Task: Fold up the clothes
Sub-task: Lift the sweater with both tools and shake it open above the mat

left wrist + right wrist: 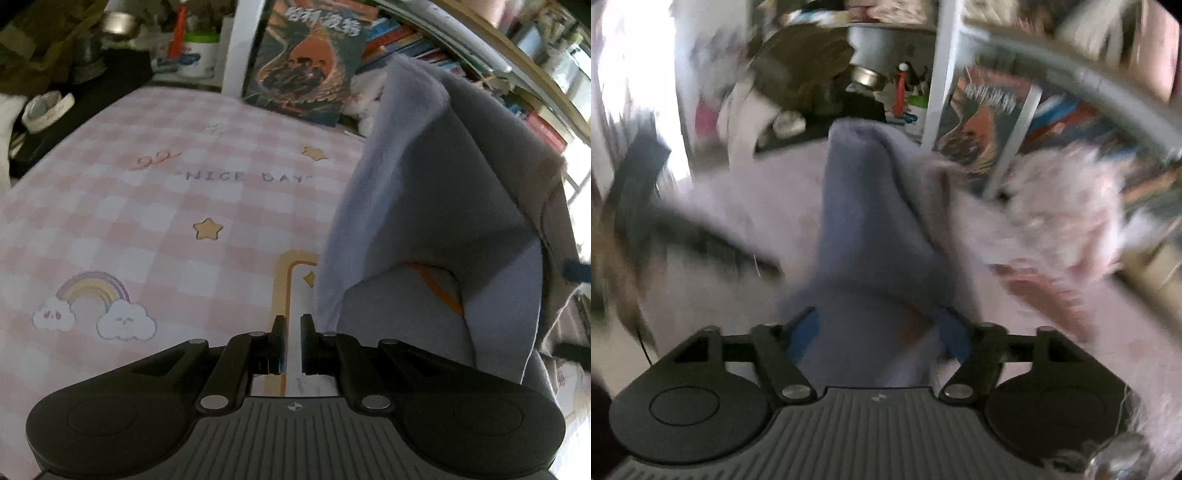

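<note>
A grey-blue fleece garment (pixel 436 206) hangs lifted above the pink checked cloth (pixel 147 221), at the right of the left wrist view. My left gripper (pixel 291 328) is nearly shut and empty, just left of the garment's lower edge. In the blurred right wrist view the same garment (pixel 864 229) lies draped between my fingers. My right gripper (pixel 879 332) looks spread wide around the bunched fabric, and its fingertips are hidden under it.
A large book (pixel 306 62) leans against a white post at the back. A white cup (pixel 195 55), tape rolls (pixel 44 109) and dark clutter stand at the back left. Book shelves (pixel 480 74) run along the right. A fluffy white-pink thing (pixel 1067 206) lies at the right.
</note>
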A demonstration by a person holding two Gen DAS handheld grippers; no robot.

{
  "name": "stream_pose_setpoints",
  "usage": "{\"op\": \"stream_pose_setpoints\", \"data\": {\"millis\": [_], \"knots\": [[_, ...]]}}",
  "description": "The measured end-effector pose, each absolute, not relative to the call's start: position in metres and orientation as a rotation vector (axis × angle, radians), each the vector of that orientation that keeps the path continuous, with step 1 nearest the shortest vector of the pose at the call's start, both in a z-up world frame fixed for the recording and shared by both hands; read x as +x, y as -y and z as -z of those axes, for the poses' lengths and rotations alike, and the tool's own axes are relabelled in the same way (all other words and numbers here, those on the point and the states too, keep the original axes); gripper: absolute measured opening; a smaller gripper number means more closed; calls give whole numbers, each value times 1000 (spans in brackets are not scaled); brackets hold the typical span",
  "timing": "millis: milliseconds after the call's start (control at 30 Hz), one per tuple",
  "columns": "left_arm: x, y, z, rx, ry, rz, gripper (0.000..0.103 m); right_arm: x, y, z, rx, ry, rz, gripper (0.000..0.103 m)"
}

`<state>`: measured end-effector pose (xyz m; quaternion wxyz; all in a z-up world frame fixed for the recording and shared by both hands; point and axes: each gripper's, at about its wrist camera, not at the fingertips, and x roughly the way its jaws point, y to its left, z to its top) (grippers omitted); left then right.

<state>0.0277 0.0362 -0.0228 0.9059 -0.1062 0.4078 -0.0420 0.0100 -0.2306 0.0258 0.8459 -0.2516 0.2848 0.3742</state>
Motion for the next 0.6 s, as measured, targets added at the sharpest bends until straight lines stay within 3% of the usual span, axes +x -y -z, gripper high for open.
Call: {"op": "stream_pose_setpoints", "data": {"millis": [200, 500, 533, 567, 600], "knots": [[22, -23, 0, -132, -745, 123, 25, -33, 269, 0, -848, -546, -771, 74], [27, 6, -21, -53, -686, 212, 31, 30, 264, -3, -603, -631, -617, 70], [24, 7, -21, -30, -686, 207, 31, 36, 261, 1, -623, -652, -629, 59], [21, 8, -22, -6, -687, 201, 31, 42, 258, 5, -643, -673, -641, 29], [16, 8, -23, 20, -688, 206, 31, 45, 257, 6, -646, -698, -673, 19]]}}
